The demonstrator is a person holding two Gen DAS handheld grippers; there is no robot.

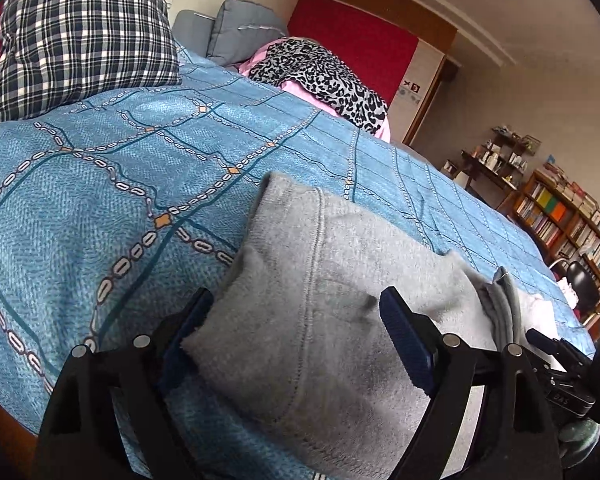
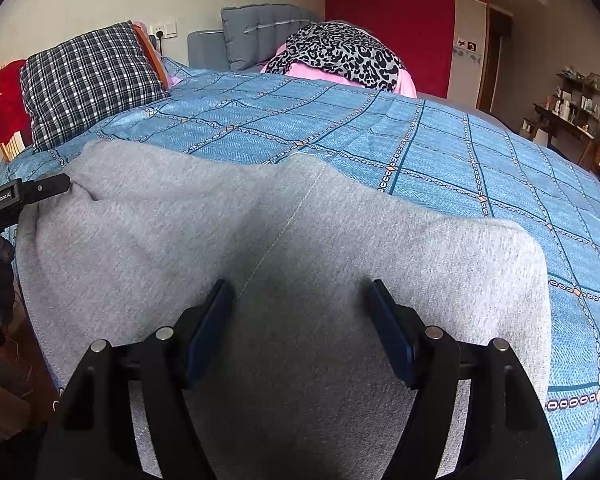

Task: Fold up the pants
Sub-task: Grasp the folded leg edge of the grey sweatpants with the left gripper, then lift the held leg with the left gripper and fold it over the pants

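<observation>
— Blue chain-patterned bedspread [image 2: 440,152] underneath everything, plaid pillow [image 2: 88,80] at the far left corner. Grey pants [image 2: 300,240] spread flat at the near edge, well short of that pillow.

— Lying which way?

— Long axis across, side to side along the near edge; centre seam running away toward the pillow end.

— Right gripper [image 2: 302,332]?

— Low over the middle of the pants, just right of the seam, jaws apart, straddling flat cloth, pinching nothing as far as can be told.

— Left gripper [image 1: 296,332]?

— Also spread wide, astride a doubled grey edge at the pillow-side end of the pants; pads not visibly pressing. Probably nearer the end to be lifted and carried over.
</observation>
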